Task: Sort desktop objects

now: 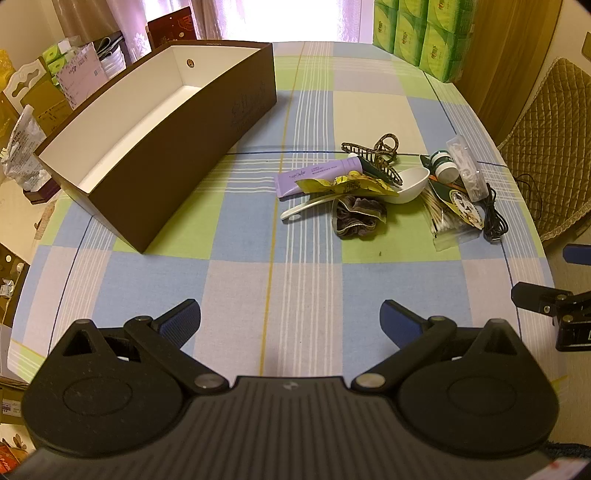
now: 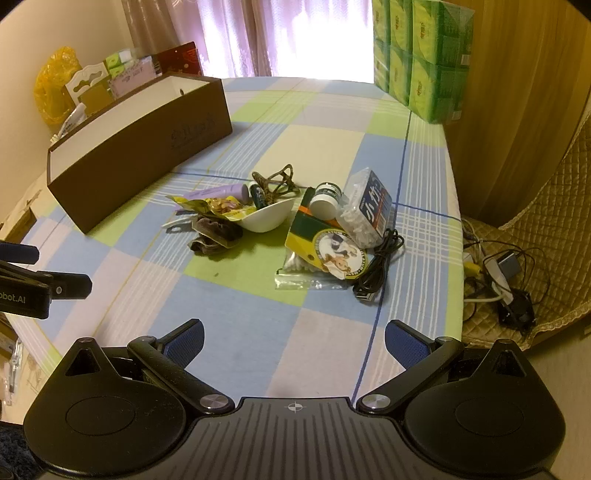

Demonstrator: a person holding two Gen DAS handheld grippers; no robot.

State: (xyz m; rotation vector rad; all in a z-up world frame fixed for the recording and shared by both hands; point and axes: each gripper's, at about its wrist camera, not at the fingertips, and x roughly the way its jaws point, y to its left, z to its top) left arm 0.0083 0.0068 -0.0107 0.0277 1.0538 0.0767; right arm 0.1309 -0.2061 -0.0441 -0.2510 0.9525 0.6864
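Left gripper [image 1: 290, 317]: jaws spread wide, nothing between the blue pads, held above the checked tablecloth [image 1: 236, 280] at the near edge of the table. Right gripper [image 2: 294, 341]: likewise spread wide and empty, just beside the left, over the near right part of the cloth.

Mid-table, right of centre, the loose objects lie in a cluster. Nearest: a dark scrunchie [image 1: 356, 218], a clear bag of cotton swabs [image 1: 445, 218] and a coiled black cable [image 2: 376, 266]. A round printed card [image 2: 341, 254] rests on the swab bag. Behind these, a white spoon [image 1: 402, 188] lies with a yellow snack wrapper [image 1: 343, 184] across its handle; a purple tube [image 1: 314, 177] sits touching the wrapper. A brown claw clip [image 1: 373, 155] lies at the far side. To the right, a small white-capped bottle [image 2: 325, 201] lies against a clear plastic box [image 2: 365, 212].

Farther left, the brown cardboard box [image 1: 177, 155] stands open, its white interior empty. At the far right corner, green tissue packs [image 1: 417, 33] are stacked.
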